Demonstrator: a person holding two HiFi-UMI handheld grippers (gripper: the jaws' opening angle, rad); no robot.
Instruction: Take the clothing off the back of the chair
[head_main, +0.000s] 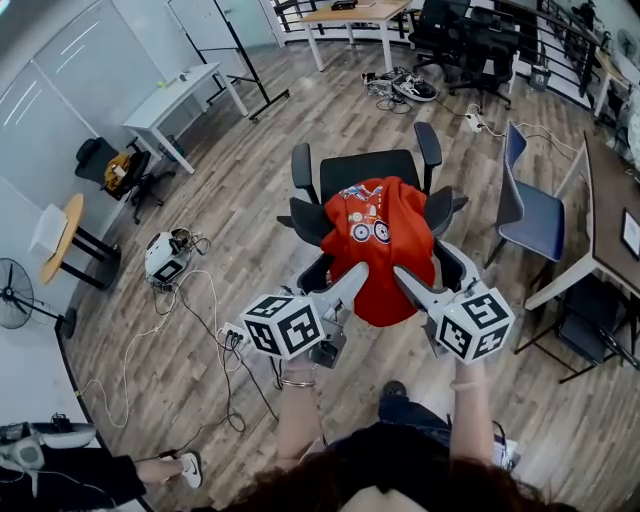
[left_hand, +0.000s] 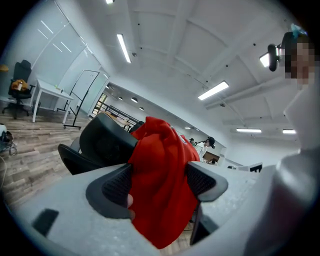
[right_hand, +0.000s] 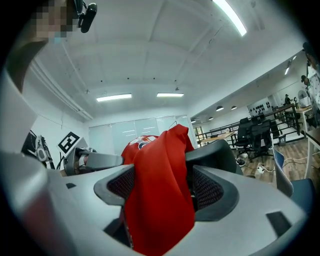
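Note:
A red garment with a printed picture hangs over the back of a black office chair in the middle of the head view. My left gripper is at the cloth's lower left edge and my right gripper at its lower right edge. In the left gripper view the red garment hangs between the wide-spread jaws of the left gripper. In the right gripper view a fold of the garment likewise hangs between the spread jaws of the right gripper. Neither pair of pads pinches the cloth.
A blue chair and a table edge stand to the right. Cables and a white device lie on the wooden floor to the left, beyond them a round side table and a fan. A person's leg shows at bottom left.

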